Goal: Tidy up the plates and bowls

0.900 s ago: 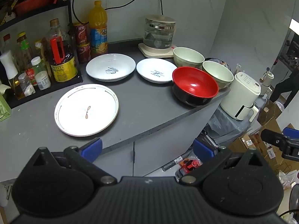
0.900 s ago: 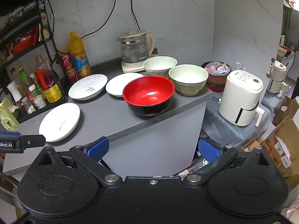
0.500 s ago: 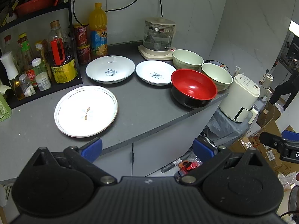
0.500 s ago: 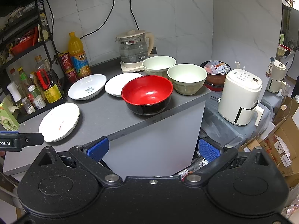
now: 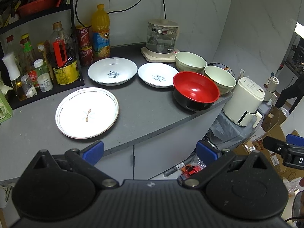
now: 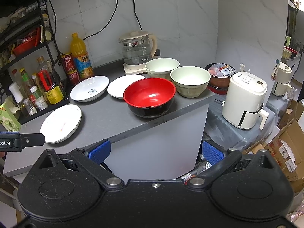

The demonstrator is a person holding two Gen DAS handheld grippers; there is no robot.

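On the grey counter point(image 5: 144, 110) lie a large flat white plate point(image 5: 87, 113), a deep white plate point(image 5: 112, 73) and a smaller white plate point(image 5: 157, 75). A red-and-black bowl point(image 5: 195, 91) sits at the counter's right edge, with two pale green bowls point(image 5: 190, 61) point(image 5: 220, 78) behind it. The same red bowl point(image 6: 150, 96) and flat plate point(image 6: 61, 123) show in the right wrist view. My left gripper point(image 5: 150, 152) is open and empty, held in front of the counter edge. My right gripper point(image 6: 155, 151) is open and empty, below the counter's corner.
A glass kettle point(image 5: 161, 39) stands at the back. A rack of bottles point(image 5: 57, 57) and an orange juice bottle point(image 5: 100, 32) line the left. A white appliance point(image 6: 245, 100) and a bowl of packets point(image 6: 220, 72) sit lower right. Cardboard boxes point(image 6: 285, 144) lie on the floor.
Both grippers have drifted slightly back from the counter; the dishes appear a little farther away. Nothing on the counter has moved.
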